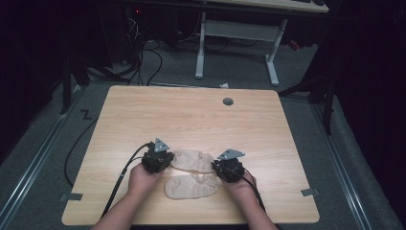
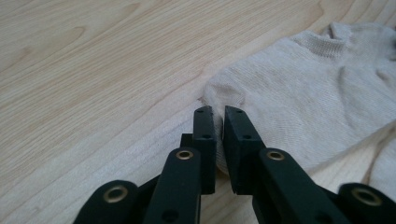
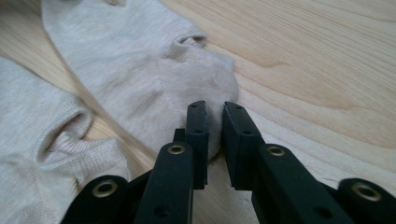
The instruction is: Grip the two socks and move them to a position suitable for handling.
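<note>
Two beige socks, the far sock [image 1: 192, 160] and the near sock [image 1: 191, 187], of soft matt knit cloth with ribbed cuffs, on a smooth pale wood-grain table [image 1: 191, 110]; matt black plastic jaws with brass-coloured rivets.

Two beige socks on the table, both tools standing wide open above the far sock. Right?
Not open. Left tool is shut on one end of the far sock, right tool on its other end, as both gripper views show. The near sock lies untouched on the table.
</note>
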### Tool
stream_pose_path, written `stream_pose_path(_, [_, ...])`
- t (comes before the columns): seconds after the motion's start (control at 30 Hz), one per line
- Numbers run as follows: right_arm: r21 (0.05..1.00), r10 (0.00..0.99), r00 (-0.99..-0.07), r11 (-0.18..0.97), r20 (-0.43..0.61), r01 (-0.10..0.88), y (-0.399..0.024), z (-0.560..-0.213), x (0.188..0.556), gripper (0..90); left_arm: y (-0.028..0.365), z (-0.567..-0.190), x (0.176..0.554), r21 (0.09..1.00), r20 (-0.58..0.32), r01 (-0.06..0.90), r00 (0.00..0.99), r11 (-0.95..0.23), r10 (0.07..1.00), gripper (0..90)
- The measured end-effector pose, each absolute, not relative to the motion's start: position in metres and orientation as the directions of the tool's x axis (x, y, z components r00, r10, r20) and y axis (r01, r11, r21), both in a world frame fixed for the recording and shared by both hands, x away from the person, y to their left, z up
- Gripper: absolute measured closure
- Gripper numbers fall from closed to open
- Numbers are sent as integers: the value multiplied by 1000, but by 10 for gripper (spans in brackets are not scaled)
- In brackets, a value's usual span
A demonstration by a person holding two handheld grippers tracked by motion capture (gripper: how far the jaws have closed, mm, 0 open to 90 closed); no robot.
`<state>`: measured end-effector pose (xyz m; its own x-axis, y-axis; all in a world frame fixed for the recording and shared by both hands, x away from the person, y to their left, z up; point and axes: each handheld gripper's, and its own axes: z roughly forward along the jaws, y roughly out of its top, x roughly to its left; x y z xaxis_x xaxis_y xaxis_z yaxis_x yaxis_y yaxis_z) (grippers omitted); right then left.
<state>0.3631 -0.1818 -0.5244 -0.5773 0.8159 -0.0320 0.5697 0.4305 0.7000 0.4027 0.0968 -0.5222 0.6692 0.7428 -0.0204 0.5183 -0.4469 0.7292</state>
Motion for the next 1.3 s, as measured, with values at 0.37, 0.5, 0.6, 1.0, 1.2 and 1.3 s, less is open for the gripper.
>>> stream_pose_path(0.37, [700, 829, -559, 418, -33, 579, -181, -525, 369, 822, 100, -526, 390, 719, -5, 511, 682, -471, 732, 849])
stream_pose_path(0.5, [732, 834, -552, 374, 3, 569, -180, -520, 371, 700, 102, -527, 388, 720, -15, 516, 680, -464, 733, 836])
stream_pose_path(0.6, [742, 845, -532, 324, 53, 587, -180, -520, 377, 600, 104, -526, 388, 717, -21, 521, 680, -463, 733, 817])
stream_pose_path(1.0, [717, 806, -591, 404, 15, 569, -169, -523, 375, 860, 104, -525, 382, 729, -36, 519, 681, -446, 732, 873])
stream_pose_path(1.2, [761, 804, -595, 390, -8, 518, -170, -510, 367, 859, 107, -511, 376, 762, -35, 491, 683, -422, 730, 873])
stream_pose_path(1.3, [760, 801, -598, 399, -17, 513, -169, -512, 364, 859, 109, -508, 374, 764, -29, 488, 680, -423, 733, 874])
